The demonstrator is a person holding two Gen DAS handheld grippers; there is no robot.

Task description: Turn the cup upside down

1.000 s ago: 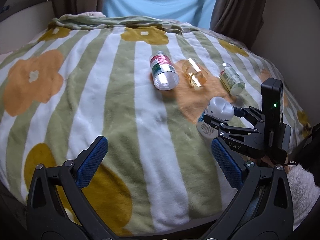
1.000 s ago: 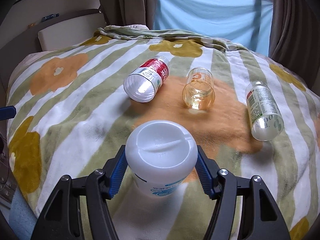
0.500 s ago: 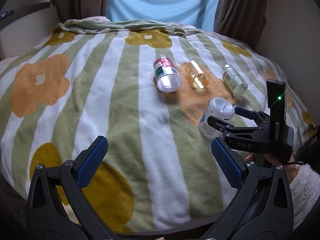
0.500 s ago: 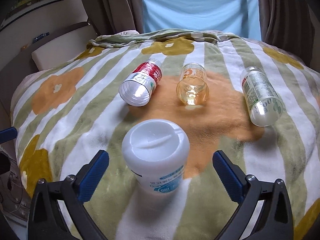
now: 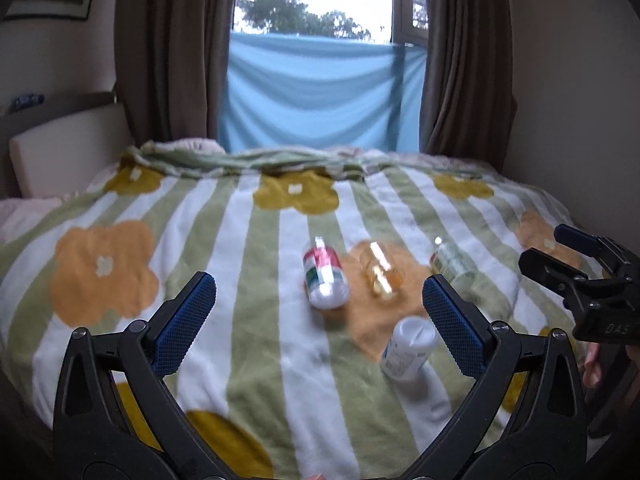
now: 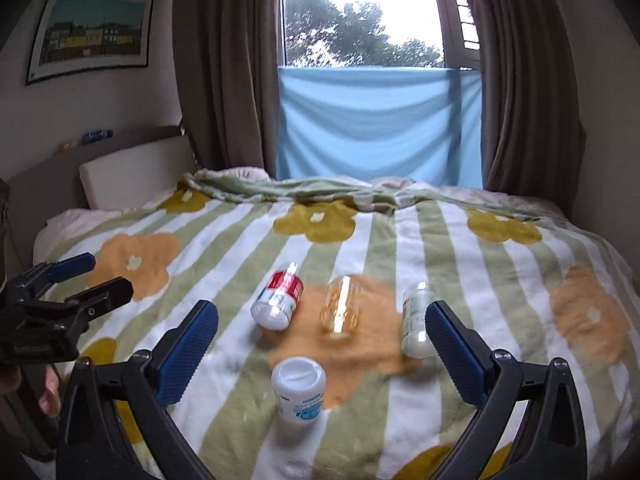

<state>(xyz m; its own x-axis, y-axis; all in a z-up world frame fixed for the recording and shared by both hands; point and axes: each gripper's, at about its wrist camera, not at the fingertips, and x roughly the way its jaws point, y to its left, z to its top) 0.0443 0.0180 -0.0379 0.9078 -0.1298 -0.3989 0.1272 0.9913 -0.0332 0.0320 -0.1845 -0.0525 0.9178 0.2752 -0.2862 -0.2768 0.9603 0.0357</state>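
Note:
A white plastic cup (image 6: pixel 299 388) with a blue label stands mouth-down on the striped flower blanket (image 6: pixel 224 432), base up. In the left wrist view the white cup (image 5: pixel 408 348) is at lower right. My right gripper (image 6: pixel 322 316) is open and empty, held back and above the cup. It shows in the left wrist view as the right gripper (image 5: pixel 554 250) at the right edge. My left gripper (image 5: pixel 316 296) is open with nothing between its blue pads, and appears as the left gripper (image 6: pixel 96 276) at the left of the right wrist view.
Three more cups lie on their sides beyond the white one: a red-labelled clear cup (image 6: pixel 278 302), an amber glass (image 6: pixel 341 308) and a green-labelled clear cup (image 6: pixel 416 328). Brown curtains (image 6: pixel 224 80), a window with a blue cloth (image 6: pixel 376 128), and a headboard (image 6: pixel 132 168) stand behind the bed.
My right gripper opened and let go of the white cup, which stays mouth-down. Both grippers then drew back and up from the bed, so the cups look smaller.

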